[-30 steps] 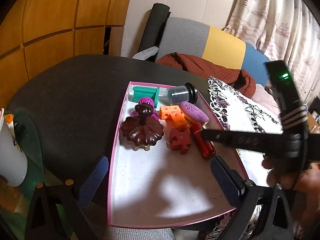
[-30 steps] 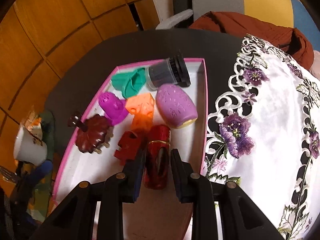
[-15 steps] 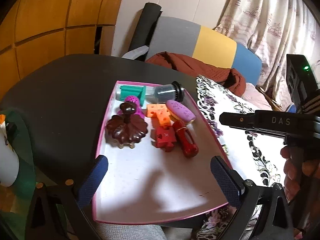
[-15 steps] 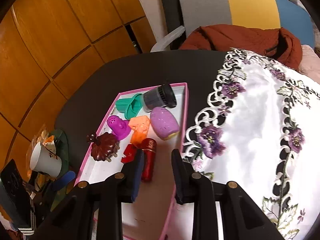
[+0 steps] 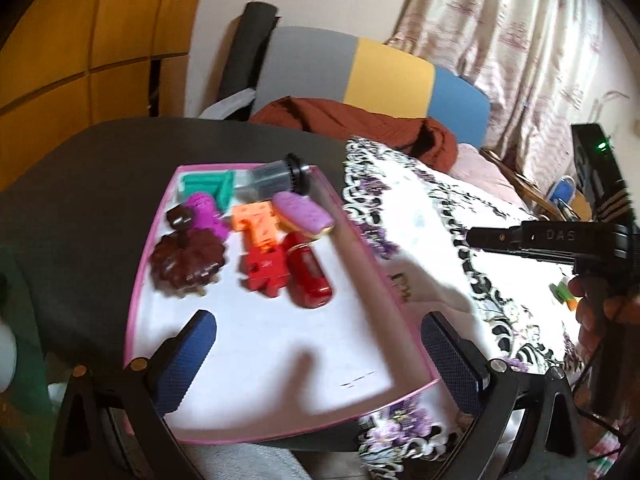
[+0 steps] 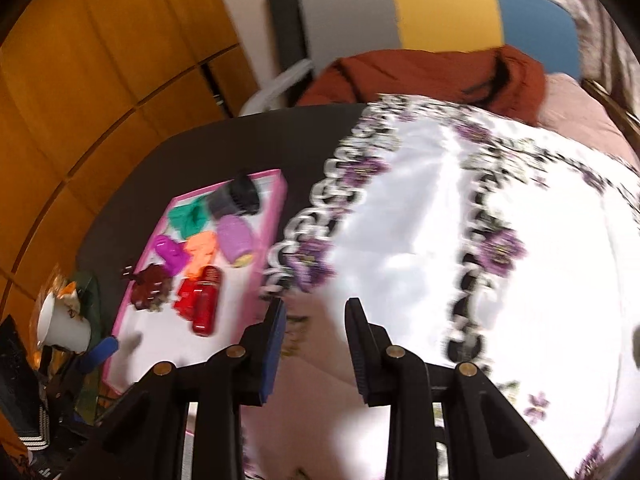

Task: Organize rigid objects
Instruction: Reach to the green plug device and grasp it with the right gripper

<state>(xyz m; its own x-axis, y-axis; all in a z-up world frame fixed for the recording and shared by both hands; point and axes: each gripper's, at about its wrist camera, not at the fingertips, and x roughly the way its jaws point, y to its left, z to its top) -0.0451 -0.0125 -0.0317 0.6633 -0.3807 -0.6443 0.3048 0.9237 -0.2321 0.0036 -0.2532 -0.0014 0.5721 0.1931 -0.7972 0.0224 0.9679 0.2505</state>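
Observation:
A pink-rimmed white tray [image 5: 360, 240] sits on the dark table and holds several toys. Among them are a red bottle [image 5: 308, 272], a red puzzle piece [image 5: 264, 272], a maroon leaf dish [image 5: 186, 260], orange blocks [image 5: 256, 220], a purple oval [image 5: 302, 214] and a grey jar [image 5: 276, 178]. My left gripper [image 5: 320, 344] hangs wide open over the tray's bare near half, holding nothing. My right gripper [image 6: 314, 320] hovers above the embroidered cloth, right of the tray. Its jaws stand a narrow gap apart with nothing between them. The red bottle [image 6: 206, 304] lies free in the tray, left of the right gripper.
A white cloth with purple flowers [image 6: 400, 220] covers the table's right side. A white cup [image 6: 60, 324] stands at the table's left edge. A chair with a rust-red garment [image 5: 352, 120] is behind the table. A small green and orange item [image 5: 564, 294] lies on the cloth beside a hand [image 5: 592, 308].
My right gripper let go of the red bottle, which stays in the tray, then drew back, up and right over the cloth. My left gripper shifted a little.

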